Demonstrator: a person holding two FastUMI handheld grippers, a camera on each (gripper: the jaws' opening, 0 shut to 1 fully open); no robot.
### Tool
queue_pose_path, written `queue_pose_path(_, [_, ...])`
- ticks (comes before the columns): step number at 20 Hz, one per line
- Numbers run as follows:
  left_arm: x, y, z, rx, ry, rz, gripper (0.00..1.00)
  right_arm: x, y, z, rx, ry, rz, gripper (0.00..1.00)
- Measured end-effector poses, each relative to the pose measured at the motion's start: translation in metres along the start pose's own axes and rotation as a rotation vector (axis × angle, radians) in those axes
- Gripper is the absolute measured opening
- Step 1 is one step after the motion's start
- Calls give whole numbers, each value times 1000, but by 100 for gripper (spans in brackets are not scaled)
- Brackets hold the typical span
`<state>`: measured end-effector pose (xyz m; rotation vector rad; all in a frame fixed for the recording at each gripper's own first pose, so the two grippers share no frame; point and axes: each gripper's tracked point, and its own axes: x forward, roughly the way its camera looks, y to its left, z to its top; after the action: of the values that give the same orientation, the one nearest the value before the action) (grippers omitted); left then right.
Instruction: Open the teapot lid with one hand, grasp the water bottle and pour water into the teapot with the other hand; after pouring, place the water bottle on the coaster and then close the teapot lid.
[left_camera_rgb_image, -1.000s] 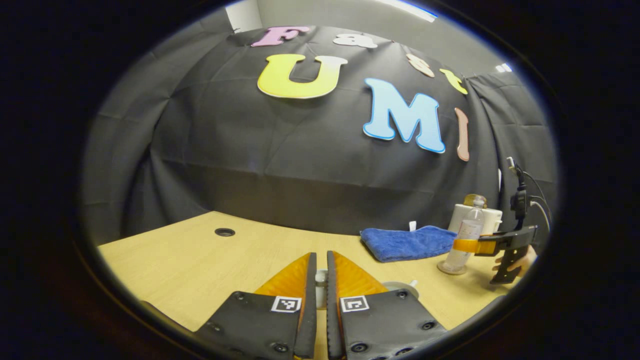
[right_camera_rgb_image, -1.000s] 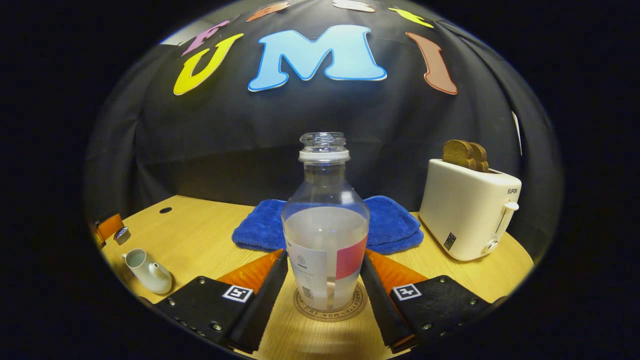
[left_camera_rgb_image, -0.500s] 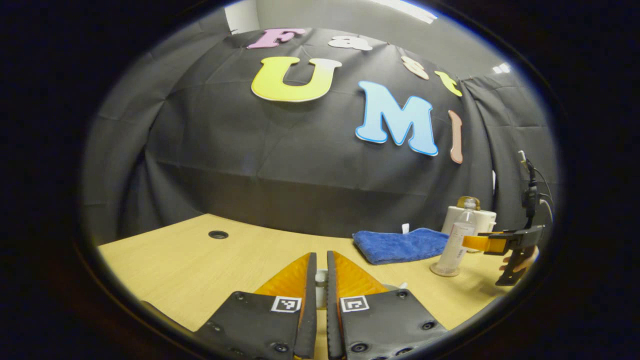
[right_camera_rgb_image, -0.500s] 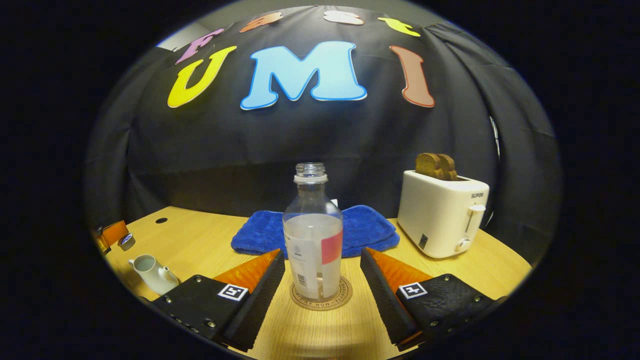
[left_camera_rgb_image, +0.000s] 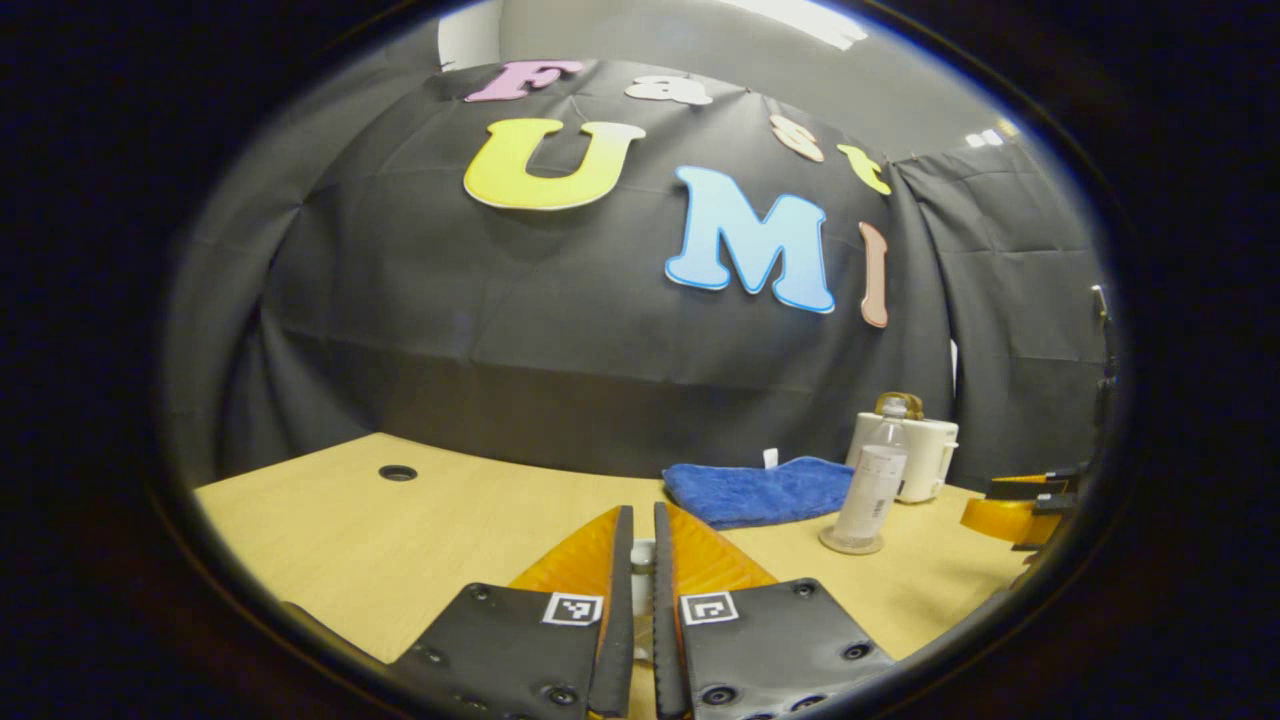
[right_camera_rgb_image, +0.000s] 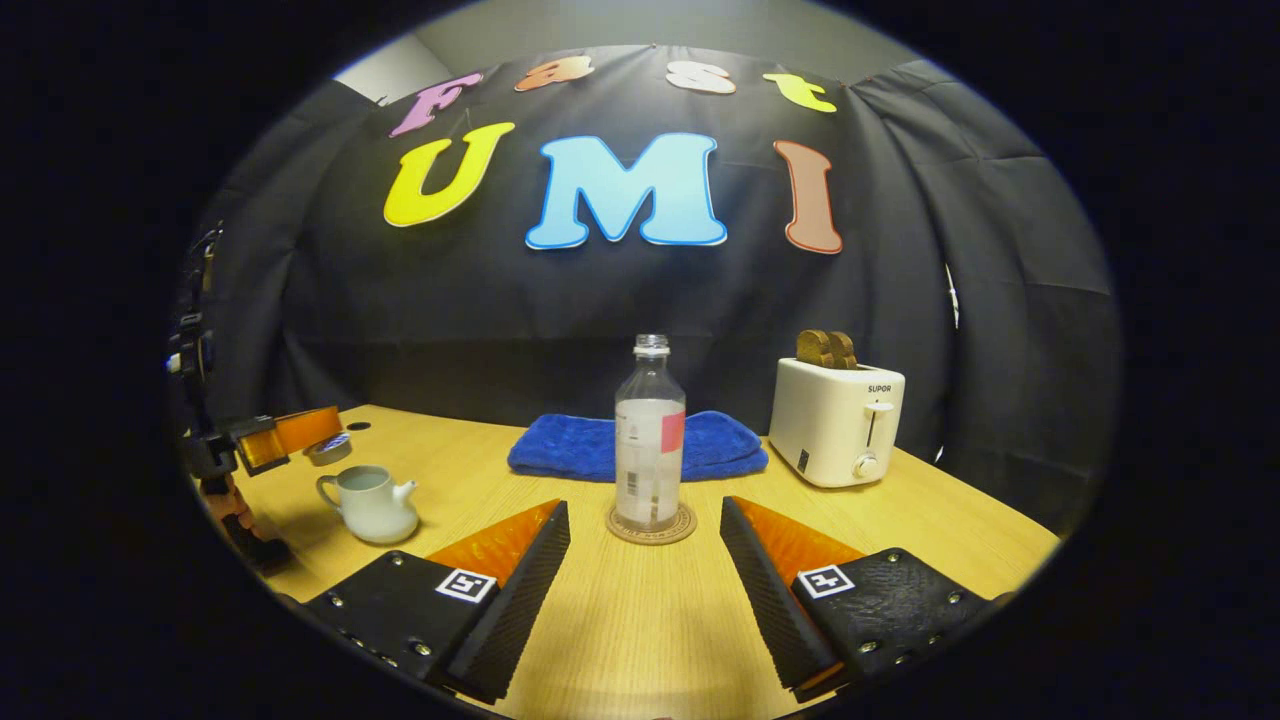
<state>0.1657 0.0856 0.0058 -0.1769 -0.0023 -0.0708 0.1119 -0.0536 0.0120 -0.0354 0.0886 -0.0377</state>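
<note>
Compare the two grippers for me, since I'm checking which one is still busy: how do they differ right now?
The left gripper has its fingers nearly together on the teapot lid; the right gripper is spread wide with nothing between its fingers. In the right gripper view, the left one hangs above the open teapot, while the right one sits back from the water bottle standing on its coaster. Both are over the table.

I am working in a staged recording booth, not a real kitchen. Black cloth (right_camera_rgb_image: 600, 310) hangs as the wall on all sides, creased and draped. My surface is a pale wood-grain desk (right_camera_rgb_image: 640, 620) with a round cable hole (left_camera_rgb_image: 397, 472). On it stand household props: a cream two-slot toaster (right_camera_rgb_image: 838, 420) holding brown toast, and a folded blue towel (right_camera_rgb_image: 600, 447).
</note>
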Motion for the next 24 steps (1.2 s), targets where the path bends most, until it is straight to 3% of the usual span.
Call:
queue_pose_path(9, [14,-28,-9,86,9,-45,15,-35,46,-18,13,-16,62,94])
queue_pose_path(15, [17,-33,-19,125,52,-43,14,-39,54,-14,-38,-44,81,95])
queue_pose_path(24, [19,-39,-23,156,66,-36,15,-36,50,-18,16,-23,94,94])
